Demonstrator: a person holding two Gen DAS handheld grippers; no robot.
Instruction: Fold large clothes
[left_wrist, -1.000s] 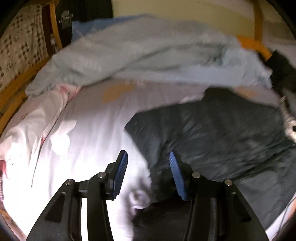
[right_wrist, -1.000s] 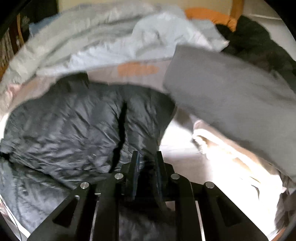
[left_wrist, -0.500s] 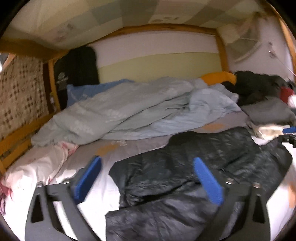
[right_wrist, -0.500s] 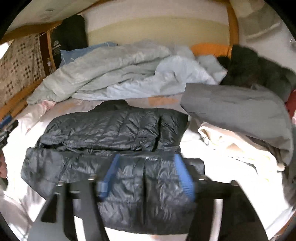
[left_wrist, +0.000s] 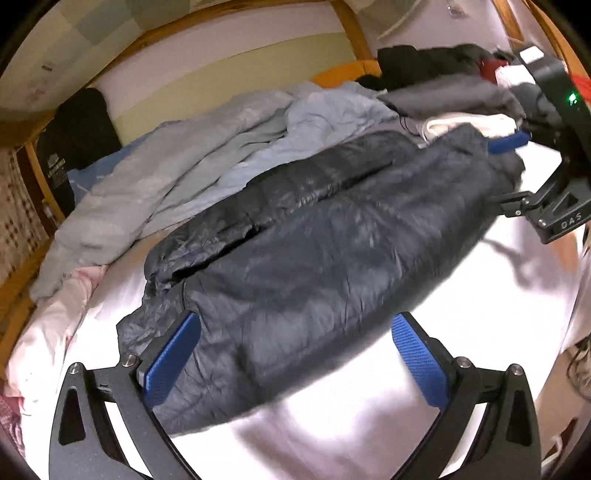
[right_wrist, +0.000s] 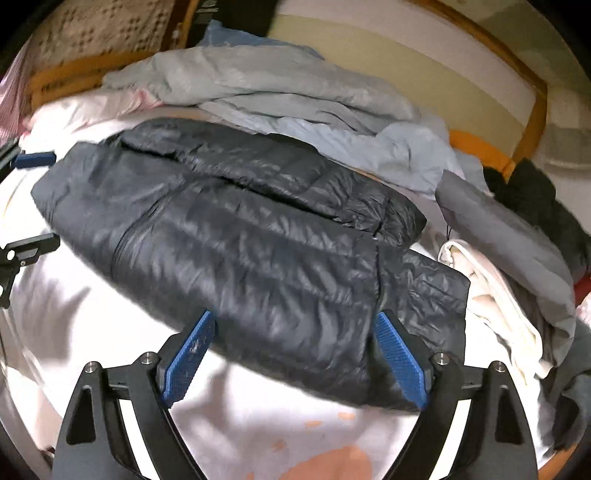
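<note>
A dark quilted puffer jacket (left_wrist: 317, 258) (right_wrist: 251, 251) lies folded across the white bed sheet (left_wrist: 461, 332). In the left wrist view, my left gripper (left_wrist: 295, 354) stands wide open at the jacket's near left end; the hem lies between the blue pads (left_wrist: 173, 358) and neither pad presses on it. My right gripper (right_wrist: 295, 358) is over the jacket's near right end. Its jaws are opening, with the hem between them but not pinched. Each gripper also shows at the other view's edge: the right gripper (left_wrist: 513, 173) and the left gripper (right_wrist: 31, 205).
A crumpled pale blue-grey duvet (left_wrist: 221, 147) fills the bed behind the jacket. On the right lies a grey garment (right_wrist: 509, 236) over cream cloth (right_wrist: 491, 295), with black clothes (right_wrist: 532, 192) beyond. A wooden bed frame (left_wrist: 354, 40) borders the bed, and pink-patterned bedding (left_wrist: 55, 314) is on the left.
Both grippers have let go of the jacket, opened wide and drawn back towards the near edge, rolling as they went. The jacket now lies folded over on itself.
</note>
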